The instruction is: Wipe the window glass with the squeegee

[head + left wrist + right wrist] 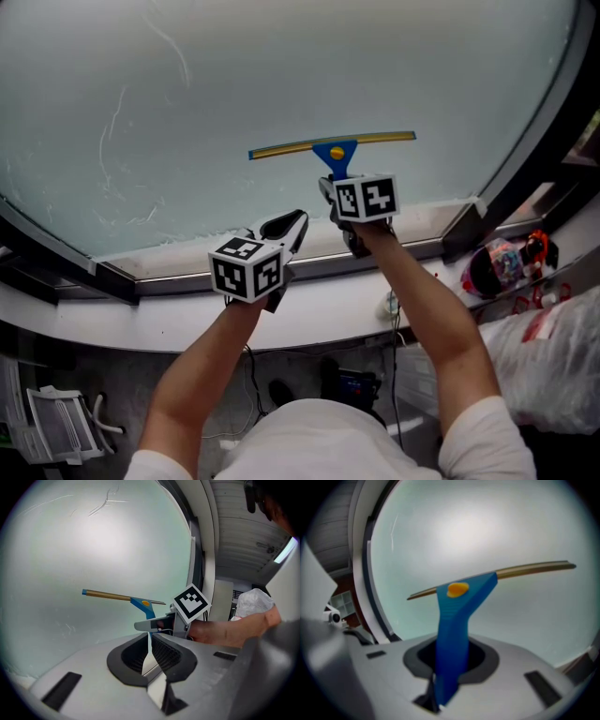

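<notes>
**A:** Squeegee (333, 147) first. What does the head view give you?

**B:** I see it flat on the pale, streaked window glass (281, 84), low down: a thin brass-coloured blade bar (384, 139) on a blue plastic handle (337, 161). My right gripper (336, 187) grips that handle. My left gripper (292, 223) hangs lower left, above the white sill (309, 305). A crumpled plastic bag (553, 366) lies at the right.

**A:** And the left gripper view?

**B:** The left gripper (150, 644) has its ribbed black jaws pressed together, nothing between them. Beyond them the squeegee (124, 597) lies against the glass, with the right gripper's marker cube (191, 603) just beside it.

**A:** Right gripper view?

**B:** The right gripper (450, 672) pinches the smooth blue handle (454, 634). A yellow oval button (457, 589) sits where the handle widens into the bar. The dark window frame (370, 597) curves past on the left.
</notes>
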`<state>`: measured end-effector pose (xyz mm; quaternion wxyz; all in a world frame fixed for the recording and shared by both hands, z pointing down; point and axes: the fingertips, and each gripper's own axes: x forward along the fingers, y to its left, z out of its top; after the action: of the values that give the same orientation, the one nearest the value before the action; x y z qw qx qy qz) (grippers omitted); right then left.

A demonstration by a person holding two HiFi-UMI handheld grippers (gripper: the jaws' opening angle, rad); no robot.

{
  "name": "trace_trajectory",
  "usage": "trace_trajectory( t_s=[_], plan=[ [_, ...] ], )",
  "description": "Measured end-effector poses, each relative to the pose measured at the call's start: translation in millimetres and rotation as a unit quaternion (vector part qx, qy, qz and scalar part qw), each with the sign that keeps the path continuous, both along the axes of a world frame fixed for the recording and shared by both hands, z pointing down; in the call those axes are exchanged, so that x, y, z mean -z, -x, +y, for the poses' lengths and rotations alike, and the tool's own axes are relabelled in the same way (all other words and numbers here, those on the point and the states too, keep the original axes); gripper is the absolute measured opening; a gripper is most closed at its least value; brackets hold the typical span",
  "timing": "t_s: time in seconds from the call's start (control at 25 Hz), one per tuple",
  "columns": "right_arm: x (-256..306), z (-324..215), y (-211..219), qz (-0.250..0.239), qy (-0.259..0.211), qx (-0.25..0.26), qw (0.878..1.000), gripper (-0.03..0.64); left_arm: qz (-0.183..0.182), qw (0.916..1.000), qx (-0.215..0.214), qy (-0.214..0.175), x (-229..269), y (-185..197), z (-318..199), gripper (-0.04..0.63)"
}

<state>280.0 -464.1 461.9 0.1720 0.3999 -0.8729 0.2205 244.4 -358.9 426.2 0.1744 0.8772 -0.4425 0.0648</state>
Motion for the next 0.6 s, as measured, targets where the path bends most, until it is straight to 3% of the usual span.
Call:
trace_trajectory(
  t_s=[0.6],
  plan=[
    [-46, 3, 3, -0.011, 0.027, 0.006, 1.0, 0.095, -0.003, 0.9991, 0.005, 0.041, -45, -1, 2, 0.048]
  ],
)
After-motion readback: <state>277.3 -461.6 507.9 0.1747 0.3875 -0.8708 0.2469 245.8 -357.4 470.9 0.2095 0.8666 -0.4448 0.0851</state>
